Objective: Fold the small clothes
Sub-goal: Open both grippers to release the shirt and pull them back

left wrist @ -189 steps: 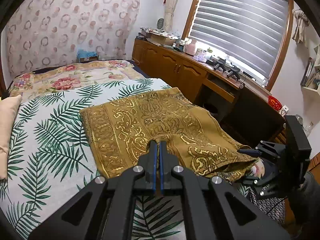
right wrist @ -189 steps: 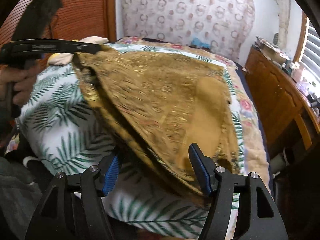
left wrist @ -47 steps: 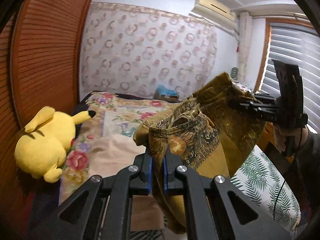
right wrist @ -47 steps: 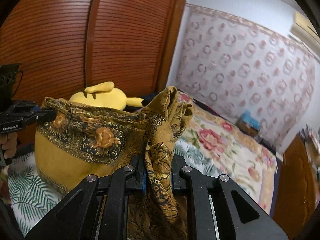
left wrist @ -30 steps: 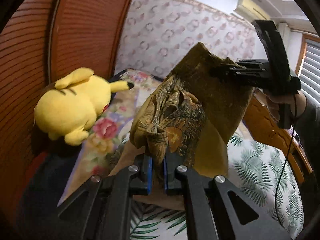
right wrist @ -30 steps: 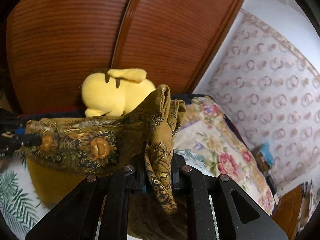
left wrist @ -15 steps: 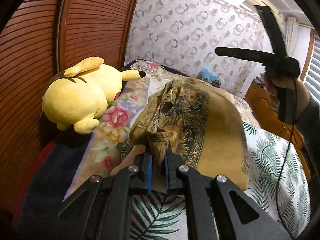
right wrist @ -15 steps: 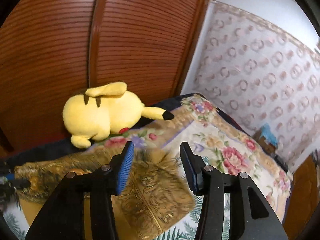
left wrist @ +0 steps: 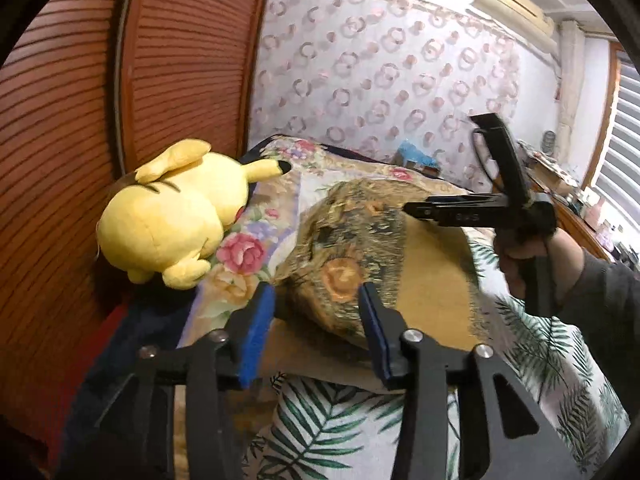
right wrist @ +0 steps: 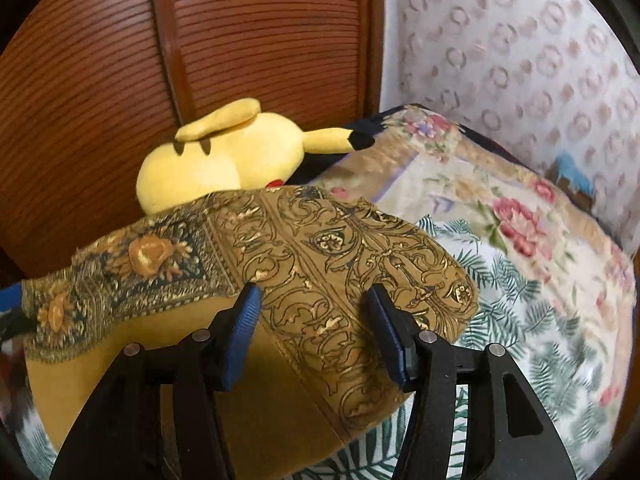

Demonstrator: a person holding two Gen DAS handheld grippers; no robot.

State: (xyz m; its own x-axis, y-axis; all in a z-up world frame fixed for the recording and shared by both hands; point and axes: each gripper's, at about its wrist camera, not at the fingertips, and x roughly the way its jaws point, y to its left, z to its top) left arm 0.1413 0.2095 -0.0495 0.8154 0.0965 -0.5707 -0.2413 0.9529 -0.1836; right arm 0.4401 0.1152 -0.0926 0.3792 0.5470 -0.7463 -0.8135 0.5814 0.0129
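A mustard-gold patterned cloth (right wrist: pixel 320 264) lies folded over on the bed; it also shows in the left wrist view (left wrist: pixel 360 256). My left gripper (left wrist: pixel 316 320) is open and empty, just in front of the cloth's near edge. My right gripper (right wrist: pixel 312 320) is open and empty, just above the cloth's top layer. In the left wrist view the right gripper (left wrist: pixel 412 208) hovers over the far side of the cloth, held by a hand (left wrist: pixel 524 256).
A yellow plush toy (left wrist: pixel 172 220) lies by the wooden slatted doors (left wrist: pixel 80 120), left of the cloth. The bed has a palm-leaf sheet (left wrist: pixel 540 356) and a floral blanket (right wrist: pixel 500 200). A window with blinds (left wrist: pixel 628 152) is at far right.
Both grippers carried the cloth across the bed and laid it down. The right gripper let go first; the left gripper has now opened and released its bunched corner.
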